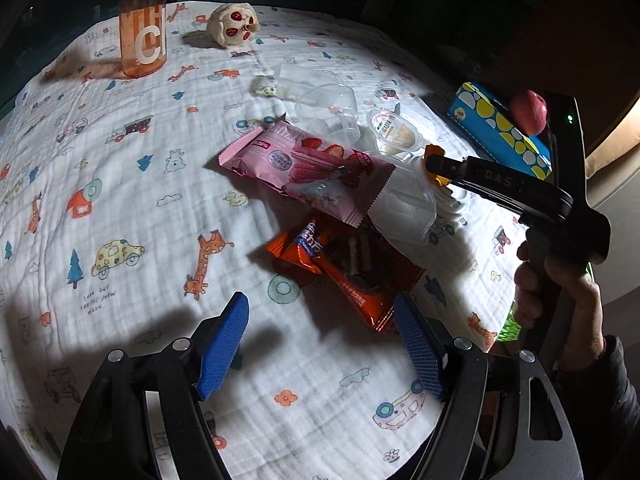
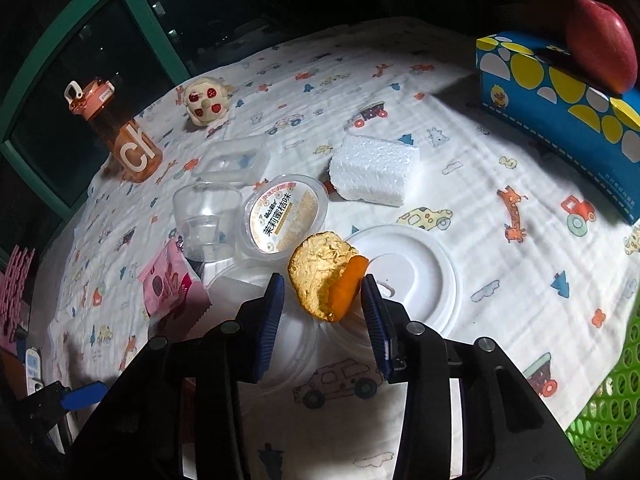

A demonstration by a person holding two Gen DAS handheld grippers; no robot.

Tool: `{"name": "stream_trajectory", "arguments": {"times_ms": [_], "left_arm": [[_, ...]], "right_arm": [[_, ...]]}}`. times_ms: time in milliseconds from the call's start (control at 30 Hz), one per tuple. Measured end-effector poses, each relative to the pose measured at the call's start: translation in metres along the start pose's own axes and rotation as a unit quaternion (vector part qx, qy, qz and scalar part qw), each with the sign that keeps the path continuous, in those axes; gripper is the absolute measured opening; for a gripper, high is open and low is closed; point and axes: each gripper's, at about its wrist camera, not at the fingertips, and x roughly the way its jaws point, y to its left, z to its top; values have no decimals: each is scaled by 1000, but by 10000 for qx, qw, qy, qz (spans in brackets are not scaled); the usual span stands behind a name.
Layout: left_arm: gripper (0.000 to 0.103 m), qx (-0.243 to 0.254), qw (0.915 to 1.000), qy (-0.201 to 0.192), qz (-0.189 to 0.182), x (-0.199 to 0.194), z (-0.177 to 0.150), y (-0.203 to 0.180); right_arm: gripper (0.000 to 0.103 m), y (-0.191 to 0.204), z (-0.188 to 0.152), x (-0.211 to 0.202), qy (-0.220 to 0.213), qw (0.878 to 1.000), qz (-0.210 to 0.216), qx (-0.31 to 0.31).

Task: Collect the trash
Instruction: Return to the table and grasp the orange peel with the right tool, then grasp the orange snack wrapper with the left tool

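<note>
My left gripper [image 1: 320,344] is open and empty above the cloth, just short of an orange snack wrapper [image 1: 352,268]. A pink wafer wrapper [image 1: 304,164] lies beyond it. My right gripper [image 2: 324,300] is open around a crumpled gold and orange wrapper [image 2: 326,274], whose lower part sits between the blue pads [image 2: 270,320]; I cannot tell if they touch it. A white lid [image 2: 408,272], a jelly cup [image 2: 286,216], a clear cup [image 2: 204,216], a clear tray [image 2: 236,158] and a foam block [image 2: 374,172] lie around it.
An orange bottle [image 1: 144,28] and a plush toy [image 1: 234,24] stand at the far edge. A blue tissue box [image 2: 568,112] with an apple [image 2: 602,44] on it is at the right. A green basket [image 2: 608,412] sits off the table's right edge.
</note>
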Motion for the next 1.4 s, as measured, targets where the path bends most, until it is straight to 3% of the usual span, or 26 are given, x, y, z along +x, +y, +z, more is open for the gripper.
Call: {"name": "stream_trajectory", "arguments": {"times_ms": [333, 600, 1067, 1400], "left_arm": [[72, 316, 9992, 220, -118, 18, 0, -18], [72, -464, 9979, 363, -281, 31, 16, -21], [72, -725, 9960, 466, 246, 55, 27, -34], [46, -673, 9964, 422, 282, 45, 21, -30]], "right_arm": [[24, -3, -2, -4, -100, 9998, -128, -69], [23, -8, -10, -33, -346, 9994, -39, -75], [23, -24, -30, -74, -592, 9982, 37, -63], [23, -26, -48, -90, -657, 9978, 57, -68]]}}
